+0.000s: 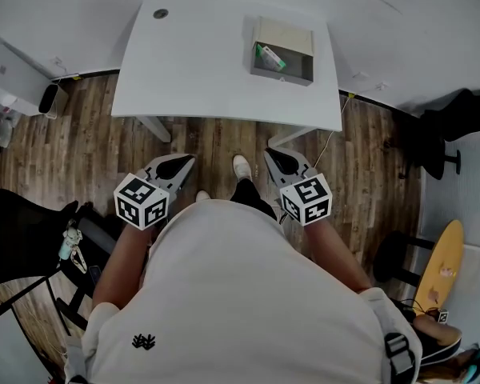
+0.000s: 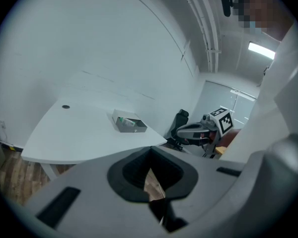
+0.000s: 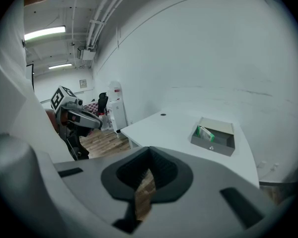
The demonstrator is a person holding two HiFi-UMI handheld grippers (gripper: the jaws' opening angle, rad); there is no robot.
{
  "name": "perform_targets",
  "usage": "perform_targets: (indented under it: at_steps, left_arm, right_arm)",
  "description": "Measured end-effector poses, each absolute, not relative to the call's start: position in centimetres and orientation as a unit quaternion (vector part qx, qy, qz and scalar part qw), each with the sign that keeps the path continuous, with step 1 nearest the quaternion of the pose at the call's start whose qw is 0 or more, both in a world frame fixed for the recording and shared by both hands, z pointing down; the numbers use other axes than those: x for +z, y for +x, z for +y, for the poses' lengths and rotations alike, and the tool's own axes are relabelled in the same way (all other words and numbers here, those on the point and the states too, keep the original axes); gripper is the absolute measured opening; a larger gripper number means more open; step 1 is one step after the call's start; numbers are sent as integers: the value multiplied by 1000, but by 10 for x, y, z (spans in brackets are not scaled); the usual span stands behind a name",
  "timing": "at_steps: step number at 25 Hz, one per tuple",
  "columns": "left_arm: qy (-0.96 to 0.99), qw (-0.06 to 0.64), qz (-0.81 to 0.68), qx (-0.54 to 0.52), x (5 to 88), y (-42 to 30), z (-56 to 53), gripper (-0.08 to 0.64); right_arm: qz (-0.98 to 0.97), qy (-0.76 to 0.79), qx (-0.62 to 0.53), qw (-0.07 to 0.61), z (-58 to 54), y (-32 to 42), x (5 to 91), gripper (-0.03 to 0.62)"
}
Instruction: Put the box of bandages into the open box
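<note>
A grey open box point(image 1: 282, 76) stands on the white table point(image 1: 192, 70), toward its far right. Inside it, at the left end, lies the green-and-white box of bandages point(image 1: 270, 57). Both grippers are held close to the person's body, over the wood floor and short of the table's near edge. My left gripper point(image 1: 178, 163) is shut with nothing in it, and so is my right gripper point(image 1: 276, 157). The left gripper view shows the open box point(image 2: 129, 123) well ahead of the shut jaws point(image 2: 150, 150). The right gripper view shows the open box point(image 3: 213, 139) and the bandages point(image 3: 205, 133) beyond its shut jaws point(image 3: 149, 150).
A black office chair point(image 1: 24, 238) stands at the person's left. Another black chair point(image 1: 456, 114) and a yellow round stool point(image 1: 444, 262) are to the right. The table has a cable hole point(image 1: 161, 13) at its far left, and a white wall runs behind it.
</note>
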State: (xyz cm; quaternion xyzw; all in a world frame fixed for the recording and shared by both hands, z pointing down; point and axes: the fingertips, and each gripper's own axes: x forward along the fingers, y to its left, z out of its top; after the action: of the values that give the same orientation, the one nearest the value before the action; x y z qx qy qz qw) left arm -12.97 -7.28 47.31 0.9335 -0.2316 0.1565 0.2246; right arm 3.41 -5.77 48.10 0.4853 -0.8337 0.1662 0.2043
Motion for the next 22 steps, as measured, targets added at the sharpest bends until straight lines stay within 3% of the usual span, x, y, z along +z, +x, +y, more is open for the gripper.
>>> perform_targets:
  at_steps: [22]
  left_arm:
    - [930, 235, -234, 160, 480, -134, -72, 6]
  right_arm:
    - [-836, 481, 164, 207, -62, 31, 481, 6]
